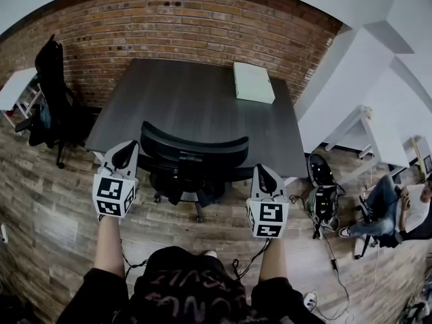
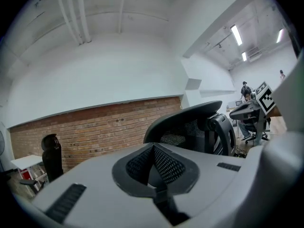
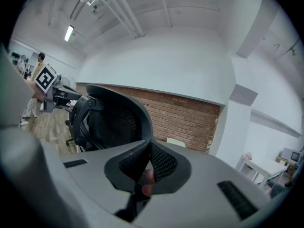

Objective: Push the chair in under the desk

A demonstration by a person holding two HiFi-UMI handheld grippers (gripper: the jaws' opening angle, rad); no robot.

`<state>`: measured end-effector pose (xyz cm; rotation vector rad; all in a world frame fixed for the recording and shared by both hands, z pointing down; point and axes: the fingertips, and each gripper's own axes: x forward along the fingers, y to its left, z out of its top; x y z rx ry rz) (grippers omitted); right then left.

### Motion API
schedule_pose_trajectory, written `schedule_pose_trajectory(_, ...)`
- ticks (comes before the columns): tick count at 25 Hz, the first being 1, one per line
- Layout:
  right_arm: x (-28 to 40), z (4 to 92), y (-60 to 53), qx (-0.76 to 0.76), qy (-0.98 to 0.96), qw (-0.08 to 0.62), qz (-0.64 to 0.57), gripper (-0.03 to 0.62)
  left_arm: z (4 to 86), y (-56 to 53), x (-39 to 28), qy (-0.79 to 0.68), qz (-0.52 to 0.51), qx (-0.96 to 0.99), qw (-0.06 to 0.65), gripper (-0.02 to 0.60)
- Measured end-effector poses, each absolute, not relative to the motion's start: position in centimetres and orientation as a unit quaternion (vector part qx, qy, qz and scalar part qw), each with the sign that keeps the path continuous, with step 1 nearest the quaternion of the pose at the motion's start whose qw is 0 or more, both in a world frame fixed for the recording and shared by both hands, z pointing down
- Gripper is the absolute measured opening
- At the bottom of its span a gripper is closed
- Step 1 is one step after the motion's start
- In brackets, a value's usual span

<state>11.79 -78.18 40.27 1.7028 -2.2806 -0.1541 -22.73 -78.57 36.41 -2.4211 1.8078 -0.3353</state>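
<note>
left gripper (image 1: 125,156) and right gripper (image 1: 264,178) closed, chair (image 1: 194,151) seat hidden behind backrest

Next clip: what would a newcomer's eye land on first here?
The black chair stands mid-frame at the near edge of the dark desk, its back toward the camera. The left gripper and right gripper flank it, fingers shut and empty. A white box lies at the desk's far right, by the brick wall.

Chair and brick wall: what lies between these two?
In the head view, the dark desk fills that stretch, from chair to brick wall; a white box lies on it.
</note>
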Motion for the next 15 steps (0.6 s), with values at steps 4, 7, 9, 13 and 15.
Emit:
schedule_pose_trajectory(4,11.7,40.3,-77.9,0.594,-0.789,0.147,-0.056,0.025,36.2,-78.4,-22.9,0.597,-0.108,-0.793,0.052,0.015)
schedule_pose_trajectory(7,11.5,40.2,-77.9,0.594,-0.789,0.147,-0.057,0.025,35.9,-78.4,-23.4,0.604,-0.106,-0.789,0.05,0.014)
schedule_pose_trajectory(9,11.4,40.1,-77.8,0.594,-0.789,0.146,-0.058,0.025,35.7,-78.3,-23.8,0.608,-0.1,-0.786,0.049,0.014)
schedule_pose_trajectory(13,10.9,39.9,-77.8,0.592,-0.791,0.143,-0.061,0.025,35.7,-77.9,-23.9,0.603,-0.088,-0.792,0.039,0.014)
schedule_pose_trajectory(15,10.8,39.8,-77.7,0.59,-0.793,0.14,-0.06,0.026,35.8,-77.6,-23.8,0.598,-0.085,-0.796,0.03,0.014)
